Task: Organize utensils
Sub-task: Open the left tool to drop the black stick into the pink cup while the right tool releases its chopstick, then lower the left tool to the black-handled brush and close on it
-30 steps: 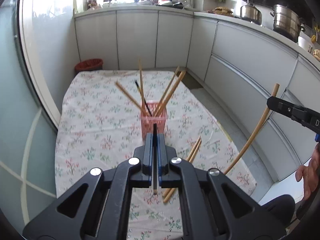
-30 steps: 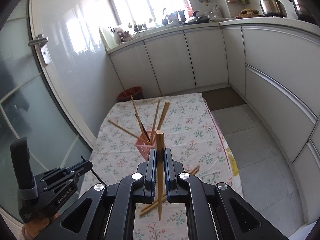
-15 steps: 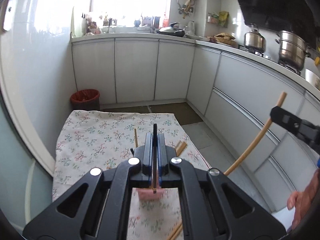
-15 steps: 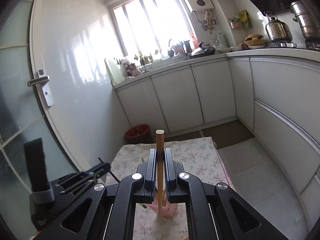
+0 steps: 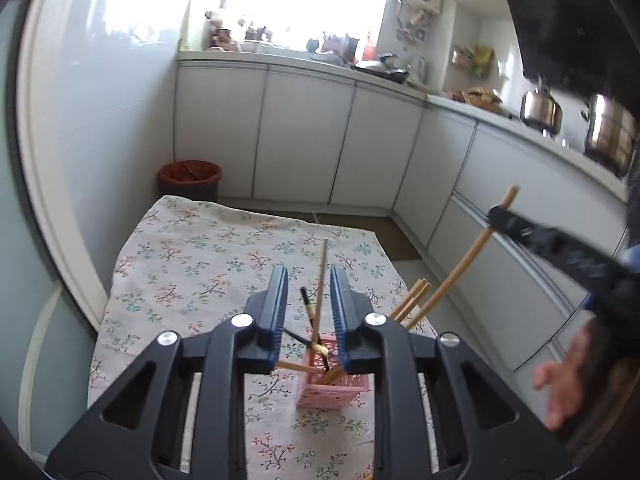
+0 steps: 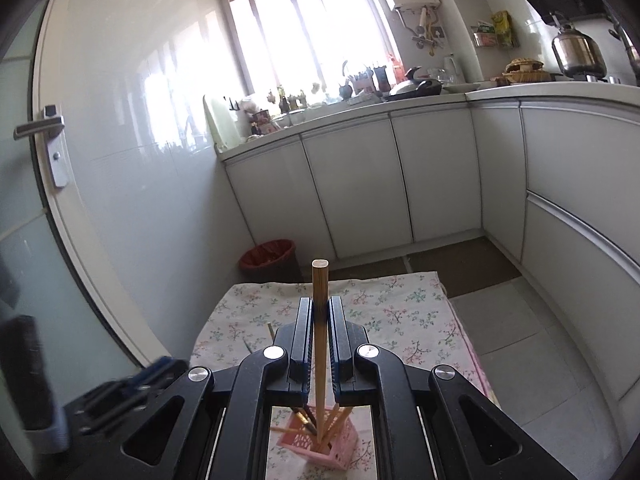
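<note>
A pink slotted holder [image 5: 334, 390] stands on the floral cloth and holds several wooden and dark chopsticks. My left gripper [image 5: 308, 284] is open and empty just above and behind the holder; a dark chopstick [image 5: 305, 300] leans in the holder between its fingers. My right gripper [image 6: 319, 312] is shut on a wooden chopstick [image 6: 320, 292], held upright with its lower end in the holder [image 6: 320, 446]. In the left wrist view the right gripper [image 5: 496, 216] comes in from the right with that chopstick [image 5: 460, 272].
The floral cloth [image 5: 192, 252] covers a low table. A red bin [image 5: 189, 180] stands beyond its far edge. White cabinets [image 5: 304, 140] run along the back and right. A glass door [image 6: 52, 184] is on the left. A hand [image 5: 560, 384] shows at right.
My left gripper has opened and let go of the dark chopstick, which now rests in the holder. My right gripper has brought its wooden chopstick down into the holder.
</note>
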Tool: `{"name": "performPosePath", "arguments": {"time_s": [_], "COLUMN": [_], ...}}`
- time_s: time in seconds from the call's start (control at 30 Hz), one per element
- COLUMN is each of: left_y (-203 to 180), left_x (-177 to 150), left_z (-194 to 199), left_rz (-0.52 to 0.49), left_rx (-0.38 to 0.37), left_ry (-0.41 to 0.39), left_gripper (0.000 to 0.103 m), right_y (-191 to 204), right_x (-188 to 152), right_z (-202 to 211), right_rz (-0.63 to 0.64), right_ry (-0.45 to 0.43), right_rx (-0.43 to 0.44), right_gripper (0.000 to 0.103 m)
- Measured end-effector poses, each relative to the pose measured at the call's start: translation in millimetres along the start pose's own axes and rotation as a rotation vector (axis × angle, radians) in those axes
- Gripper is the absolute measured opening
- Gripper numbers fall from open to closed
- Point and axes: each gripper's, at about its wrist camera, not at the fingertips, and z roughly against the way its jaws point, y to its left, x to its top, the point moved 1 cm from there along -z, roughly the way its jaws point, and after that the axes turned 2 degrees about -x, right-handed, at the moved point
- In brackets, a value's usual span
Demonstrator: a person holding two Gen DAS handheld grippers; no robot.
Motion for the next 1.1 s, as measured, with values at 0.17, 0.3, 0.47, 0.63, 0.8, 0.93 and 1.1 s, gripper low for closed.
{"name": "performPosePath", "arguments": {"time_s": [0.17, 0.3, 0.47, 0.63, 0.8, 0.93, 1.1], "left_y": [17, 26, 34, 49, 77, 104, 123], "left_x": [-9, -19, -15, -14, -9, 3, -7], "left_z": [-4, -2, 14, 27, 19, -42, -158], "left_rz": [0.033, 0.065, 0.091, 0.145, 0.25, 0.349, 0.472], "left_rx": [0.014, 0.025, 0.033, 0.051, 0.095, 0.071, 0.049], "left_ry": [0.04, 0.053, 0.025, 0.007, 0.066, 0.285, 0.653], "left_gripper": [0.024, 0.024, 0.027, 0.043, 0.066, 0.072, 0.072], "right_y": [13, 19, 19, 9, -28, -62, -96], "right_x": [-21, -35, -31, -27, -50, -82, -116], "right_z": [-31, -42, -22, 9, 62, 89, 88], "right_rz": [0.026, 0.046, 0.054, 0.006, -0.126, -0.243, -0.341], "right_ry": [0.033, 0.074, 0.042, -0.005, -0.093, -0.092, -0.015], "right_rx": [-0.001, -0.003, -0.004, -0.007, -0.052, -0.09, -0.12], "right_gripper": [0.008, 0.01, 0.021, 0.055, 0.091, 0.1, 0.1]}}
